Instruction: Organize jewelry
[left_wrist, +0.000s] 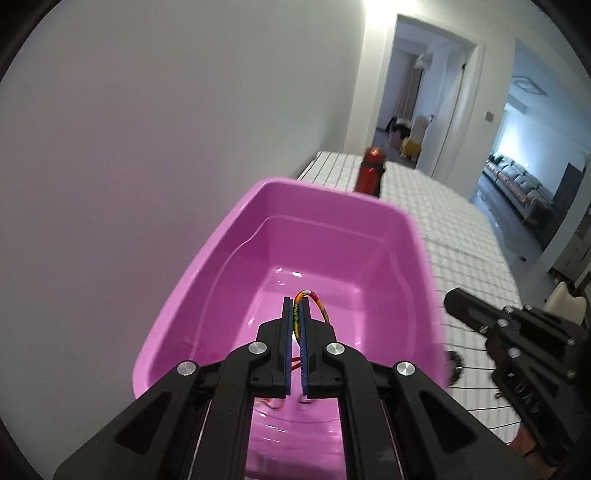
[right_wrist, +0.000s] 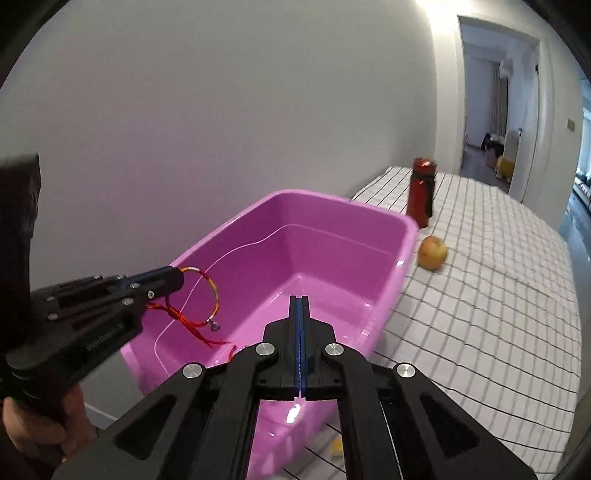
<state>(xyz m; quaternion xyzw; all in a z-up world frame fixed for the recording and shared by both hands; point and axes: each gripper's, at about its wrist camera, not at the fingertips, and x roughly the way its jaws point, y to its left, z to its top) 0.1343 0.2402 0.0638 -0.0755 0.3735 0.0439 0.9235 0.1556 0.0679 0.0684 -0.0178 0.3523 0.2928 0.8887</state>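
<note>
A pink plastic tub (left_wrist: 410, 236) stands on the checked tablecloth; it also shows in the right wrist view (right_wrist: 369, 214). My left gripper (left_wrist: 296, 306) is shut on a multicoloured cord bracelet (left_wrist: 321, 306) and holds it above the tub's inside. In the right wrist view the left gripper (right_wrist: 173, 278) holds the bracelet (right_wrist: 214, 295) hanging, with red threads and a small bell. My right gripper (right_wrist: 300, 301) is shut and empty over the tub's near rim; it also shows in the left wrist view (left_wrist: 452, 301).
A red bottle (right_wrist: 421, 195) stands behind the tub, also in the left wrist view (left_wrist: 369, 171). An apple (right_wrist: 432, 253) lies beside the tub. A small dark item (left_wrist: 454, 369) lies on the cloth. A white wall is on the left, a doorway at the back.
</note>
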